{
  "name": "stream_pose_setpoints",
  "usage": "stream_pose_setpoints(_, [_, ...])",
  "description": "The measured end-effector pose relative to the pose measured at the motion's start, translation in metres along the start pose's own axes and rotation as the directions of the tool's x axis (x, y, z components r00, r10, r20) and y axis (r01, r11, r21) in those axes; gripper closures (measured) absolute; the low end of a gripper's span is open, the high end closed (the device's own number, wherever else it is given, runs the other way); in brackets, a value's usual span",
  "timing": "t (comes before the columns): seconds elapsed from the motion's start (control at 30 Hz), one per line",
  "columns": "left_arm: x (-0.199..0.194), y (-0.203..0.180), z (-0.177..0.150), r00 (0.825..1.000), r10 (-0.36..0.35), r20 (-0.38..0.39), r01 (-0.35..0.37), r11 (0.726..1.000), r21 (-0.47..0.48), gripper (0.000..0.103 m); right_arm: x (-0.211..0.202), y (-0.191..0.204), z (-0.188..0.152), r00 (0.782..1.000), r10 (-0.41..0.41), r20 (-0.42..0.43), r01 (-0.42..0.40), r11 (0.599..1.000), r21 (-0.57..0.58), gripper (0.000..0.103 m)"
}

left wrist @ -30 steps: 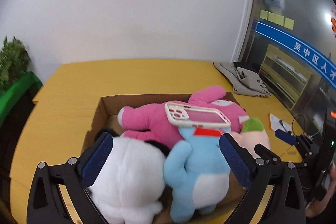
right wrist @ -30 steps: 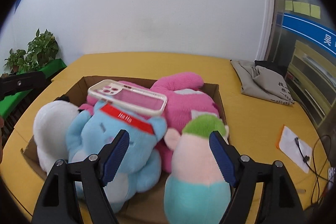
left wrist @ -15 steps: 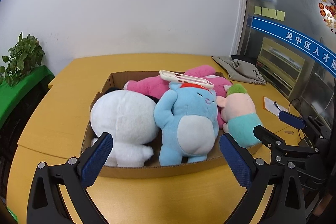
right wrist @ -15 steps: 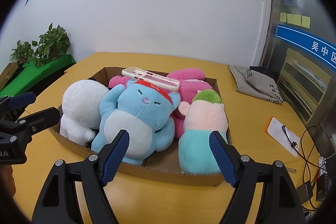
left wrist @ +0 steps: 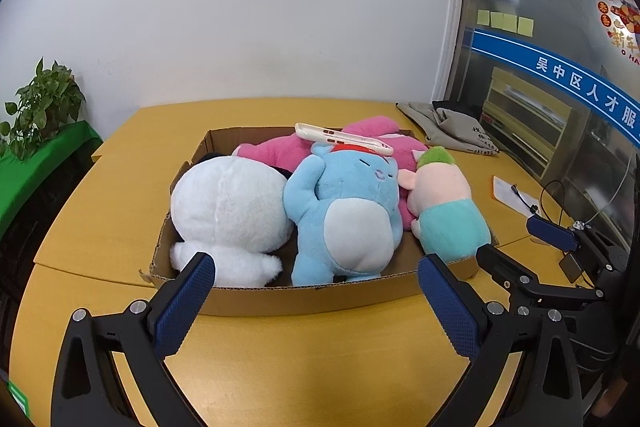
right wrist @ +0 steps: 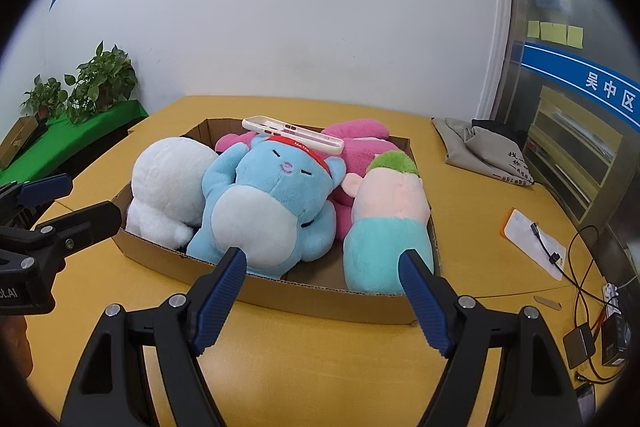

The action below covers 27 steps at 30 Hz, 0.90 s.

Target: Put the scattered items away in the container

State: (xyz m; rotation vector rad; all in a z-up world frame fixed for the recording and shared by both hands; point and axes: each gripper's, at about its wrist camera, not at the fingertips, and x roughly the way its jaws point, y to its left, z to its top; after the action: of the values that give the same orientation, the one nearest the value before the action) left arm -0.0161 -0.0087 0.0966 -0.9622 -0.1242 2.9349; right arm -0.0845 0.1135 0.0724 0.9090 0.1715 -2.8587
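A shallow cardboard box (left wrist: 304, 301) (right wrist: 320, 297) on the yellow table holds a white plush (left wrist: 228, 203) (right wrist: 168, 179), a blue plush (left wrist: 348, 211) (right wrist: 272, 203), a pink plush (left wrist: 280, 149) (right wrist: 360, 143) and a pink-and-teal plush with green top (left wrist: 444, 203) (right wrist: 388, 219). A white phone case (left wrist: 344, 139) (right wrist: 292, 133) lies on top of the blue plush. My left gripper (left wrist: 316, 271) is open and empty in front of the box. My right gripper (right wrist: 322, 267) is open and empty at the box's front wall.
A grey cloth bag (left wrist: 452, 127) (right wrist: 488, 151) lies at the back right. A paper with a cable (right wrist: 536, 243) and a power strip (right wrist: 612, 331) lie at the right. Potted plants (right wrist: 100, 79) stand on a green shelf at the left.
Both grippers have pulled back from above the plush toys to in front of the box. The box and its contents have not moved.
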Motion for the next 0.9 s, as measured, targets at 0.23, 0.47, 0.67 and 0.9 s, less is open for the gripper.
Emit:
stream_pose_setpoints(0.23, [-0.002,-0.001,0.000,1.000,0.010,0.004,-0.010,1.000,0.002,0.000,-0.004,0.000,-0.001,1.000,0.001,0.006,-0.001,1.000,0.007,0.025])
stream_pose_setpoints(0.47, [-0.001,-0.001,-0.002,1.000,0.010,-0.002,-0.010,1.000,-0.009,0.000,-0.006,0.002,-0.001,1.000,0.013,0.021,-0.013,1.000,0.009,0.025])
stream_pose_setpoints(0.67, [0.004,-0.001,-0.004,1.000,0.003,-0.017,-0.003,1.000,-0.010,0.000,-0.005,0.001,-0.002,1.000,0.012,0.028,-0.012,1.000,0.020,0.024])
stream_pose_setpoints(0.9, [0.010,0.000,-0.005,0.999,0.028,-0.030,-0.028,0.999,-0.015,0.000,0.000,-0.004,-0.004,1.000,0.000,0.020,-0.001,0.999,0.042,0.023])
